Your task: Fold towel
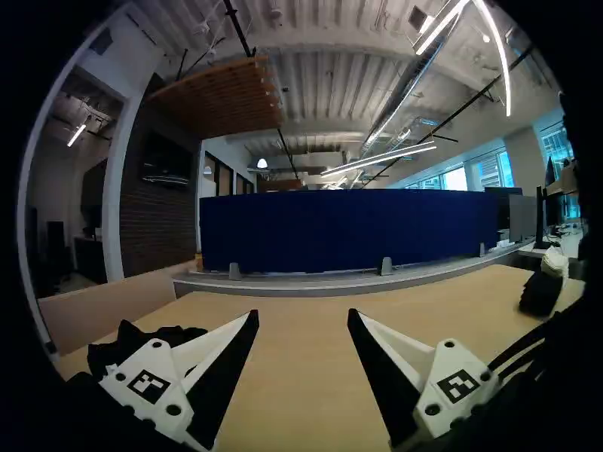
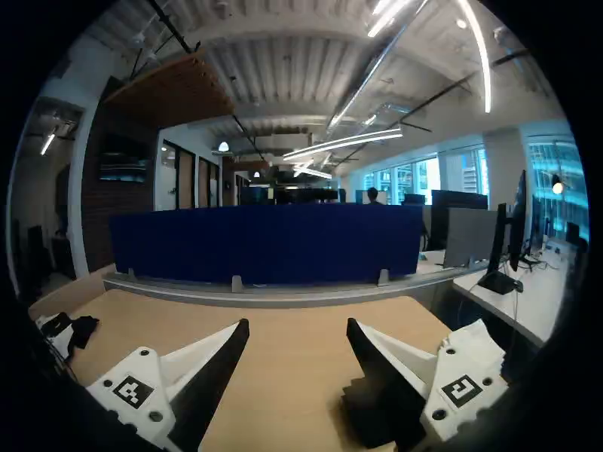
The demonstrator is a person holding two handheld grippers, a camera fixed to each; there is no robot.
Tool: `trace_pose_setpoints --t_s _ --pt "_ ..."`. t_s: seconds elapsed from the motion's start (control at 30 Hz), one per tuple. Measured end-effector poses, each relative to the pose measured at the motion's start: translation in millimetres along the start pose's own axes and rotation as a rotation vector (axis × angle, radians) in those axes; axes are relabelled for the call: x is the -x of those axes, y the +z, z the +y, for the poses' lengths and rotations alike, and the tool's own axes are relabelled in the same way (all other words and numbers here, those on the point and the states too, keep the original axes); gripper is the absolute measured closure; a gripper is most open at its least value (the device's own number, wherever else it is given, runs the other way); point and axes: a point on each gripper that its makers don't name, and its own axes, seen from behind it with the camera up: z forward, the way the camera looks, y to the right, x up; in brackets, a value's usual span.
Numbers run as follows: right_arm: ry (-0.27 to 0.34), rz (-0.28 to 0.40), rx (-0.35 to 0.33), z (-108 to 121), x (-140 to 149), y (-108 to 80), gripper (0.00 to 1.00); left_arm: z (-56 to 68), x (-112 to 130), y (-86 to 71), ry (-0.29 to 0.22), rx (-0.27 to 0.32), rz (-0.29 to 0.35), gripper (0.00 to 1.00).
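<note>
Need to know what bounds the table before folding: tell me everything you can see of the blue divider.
The divider is a long, low panel, deep blue and matte, cloth-like by its look. It stands upright across the far side of the table, its top edge level. Small grey feet grip its lower edge and rest on a grey ledge. It looks whole and unmarked.

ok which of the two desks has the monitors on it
The white desk off to the right in the right gripper view: dark monitors stand on it. The wood table under the tool is tan, backed by a blue divider.
</note>
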Motion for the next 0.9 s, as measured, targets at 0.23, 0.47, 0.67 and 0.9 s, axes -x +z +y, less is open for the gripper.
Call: trace_pose_setpoints --t_s 0.23,0.47,0.67,0.9 --pt "-0.018 -0.001 0.006 2 5 -0.3 0.0 -7.3 24 3.0 -0.013 -0.015 0.001 0.13" --pt "-0.034 0.001 -0.003 -3 7 2.0 0.0 -13.2 39 3.3 -0.039 -0.019 0.0 0.13" --pt "-0.055 -0.005 -0.019 -12 8 5.7 0.0 -14.0 50 4.3 -0.022 -0.024 -0.011 0.13" --pt "-0.065 -0.012 -0.03 -19 12 6.5 0.0 -11.9 58 6.4 -0.026 -0.015 -0.032 0.13"
